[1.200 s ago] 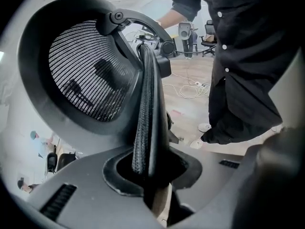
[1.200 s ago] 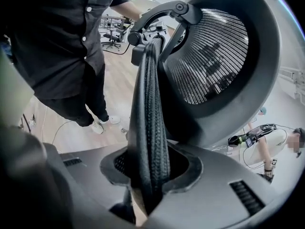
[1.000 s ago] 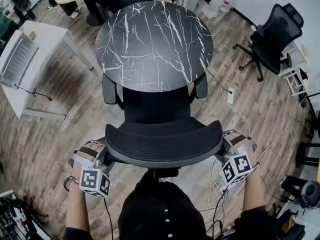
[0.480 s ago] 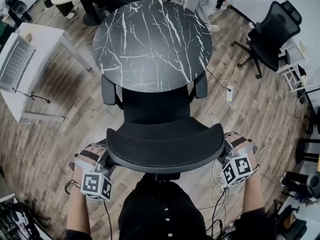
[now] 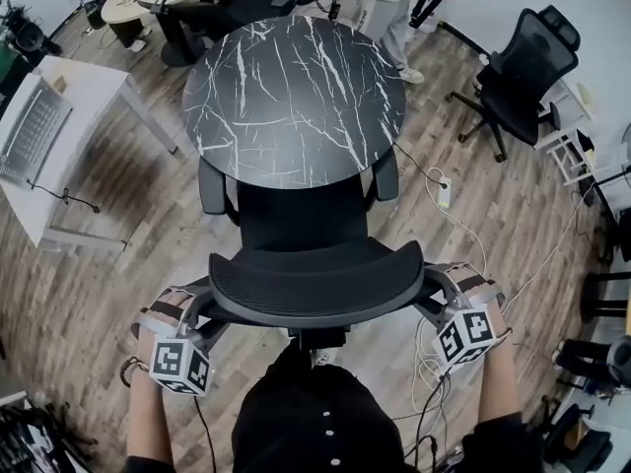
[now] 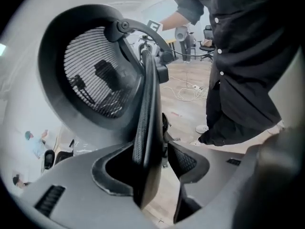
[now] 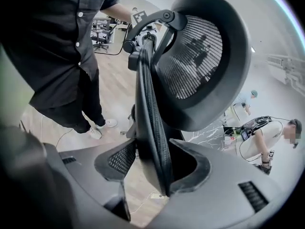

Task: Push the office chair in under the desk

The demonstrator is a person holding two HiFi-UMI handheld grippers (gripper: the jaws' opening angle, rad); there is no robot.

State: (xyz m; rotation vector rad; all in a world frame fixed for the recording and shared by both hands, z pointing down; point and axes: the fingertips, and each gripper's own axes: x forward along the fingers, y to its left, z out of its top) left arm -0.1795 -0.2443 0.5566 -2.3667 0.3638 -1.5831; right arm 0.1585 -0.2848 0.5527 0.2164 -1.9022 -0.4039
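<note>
Standing behind the office chair point(image 5: 301, 215), the person point(image 5: 315, 412) holds one gripper at each end of its backrest point(image 5: 315, 284). The left gripper point(image 5: 200, 308) has just been opening: its jaws are released, the backrest edge sits loose between them, and floor point(image 6: 165, 194) shows beside one pad. The right gripper point(image 5: 434, 299) has likewise just been opening, and the mesh edge stands ungripped between its parted jaws. The chair's front runs under the near rim of the round marbled desk point(image 5: 296, 97), with both armrests point(image 5: 212, 180) at that rim. The chair's base and casters are hidden. The person's body is cut off at the frame's bottom edge.
</note>
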